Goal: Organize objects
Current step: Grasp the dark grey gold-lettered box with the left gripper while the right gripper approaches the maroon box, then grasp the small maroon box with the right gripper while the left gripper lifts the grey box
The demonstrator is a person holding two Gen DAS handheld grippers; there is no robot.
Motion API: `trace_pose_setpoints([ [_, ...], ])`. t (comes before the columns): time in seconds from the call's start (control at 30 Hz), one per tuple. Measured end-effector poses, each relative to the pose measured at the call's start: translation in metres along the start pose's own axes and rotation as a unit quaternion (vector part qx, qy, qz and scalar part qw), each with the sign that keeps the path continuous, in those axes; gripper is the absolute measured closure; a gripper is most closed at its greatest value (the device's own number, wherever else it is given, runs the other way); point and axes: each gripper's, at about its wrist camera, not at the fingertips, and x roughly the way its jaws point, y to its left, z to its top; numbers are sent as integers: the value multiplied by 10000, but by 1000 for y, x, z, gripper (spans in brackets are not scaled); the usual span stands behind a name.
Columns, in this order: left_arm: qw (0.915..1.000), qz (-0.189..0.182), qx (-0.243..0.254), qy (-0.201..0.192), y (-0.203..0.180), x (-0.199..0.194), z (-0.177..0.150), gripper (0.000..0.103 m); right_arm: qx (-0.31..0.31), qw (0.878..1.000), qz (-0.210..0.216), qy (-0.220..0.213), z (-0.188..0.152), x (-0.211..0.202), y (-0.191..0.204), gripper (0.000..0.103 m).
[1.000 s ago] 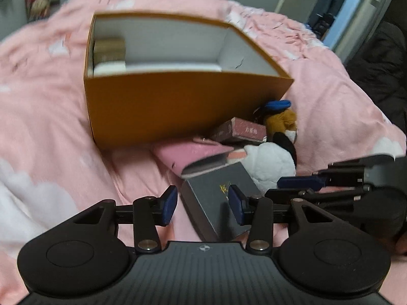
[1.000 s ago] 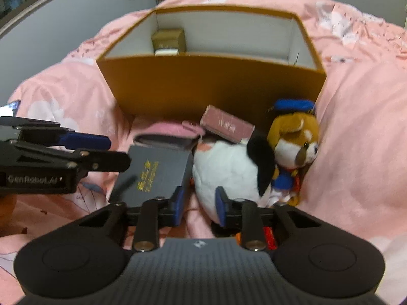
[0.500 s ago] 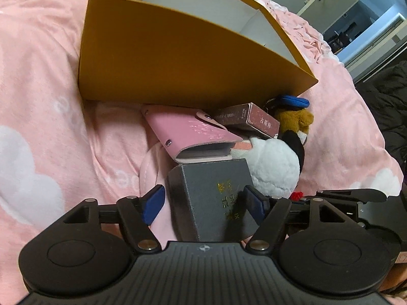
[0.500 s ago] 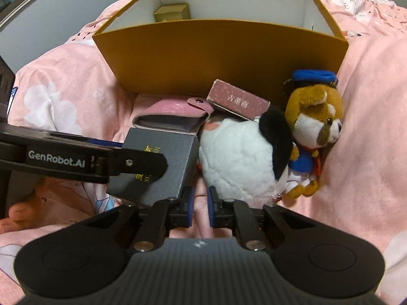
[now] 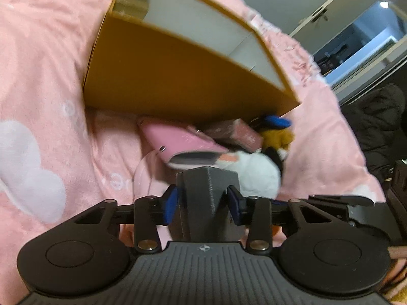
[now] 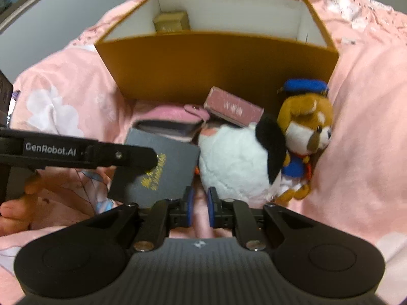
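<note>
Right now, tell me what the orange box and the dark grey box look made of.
Orange box: looks like rigid cardboard, matte orange outside, white inside, with crisp folded edges. Dark grey box: probably textured paperboard, matte, with gold lettering.

A bed covered by a pink quilt (image 6: 361,117) with white cloud shapes carries everything. The orange cardboard box (image 6: 216,63) stands open-topped on the quilt, and serves as the landmark. Just in front of the box's near wall lies a pink wallet (image 5: 183,142), flat on the quilt. Beside the wallet, further from the box, a dark grey box with gold lettering (image 6: 162,167) sits tilted, one edge lifted. To the right of that, in front of the box's right corner, a white and black plush (image 6: 236,162) lies on the quilt, with a brown plush dog in a blue cap (image 6: 305,127) against it.
</note>
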Motion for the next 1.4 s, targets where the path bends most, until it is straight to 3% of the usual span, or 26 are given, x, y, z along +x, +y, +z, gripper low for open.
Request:
trace_pose_setpoints([
  [0.1, 9993, 65, 236, -296, -13, -16, 5, 61, -307, 9992, -162, -208, 11, -11, 2, 87],
  [0.17, 9979, 62, 372, -530, -20, -29, 10, 61, -450, 9984, -160, -286, 21, -15, 1, 75],
  [0.37, 9932, 122, 474, -1060, -30, -46, 36, 61, -1227, 9904, -592, -249, 48, 4, -5, 57],
  [0.6, 9939, 297, 345, -1007, -23, -21, 51, 61, -1814, 9819, -544, 96, 62, 31, -14, 57],
  [0.83, 9946, 260, 208, -981, -15, -14, 54, 61, -1866, 9818, -290, 209, 74, 54, -19, 58],
  [1.03, 9973, 187, -174, -684, -9, -1, 54, 61, -1915, 9811, -256, 127, 73, 64, -19, 59],
  [1.33, 9956, 108, -667, -656, 5, 0, 53, 59, -1880, 9817, -311, -16, 71, 61, -16, 61],
  [1.4, 9950, 95, -701, -698, 6, -4, 51, 60, -1908, 9809, -386, -28, 72, 56, -14, 66],
])
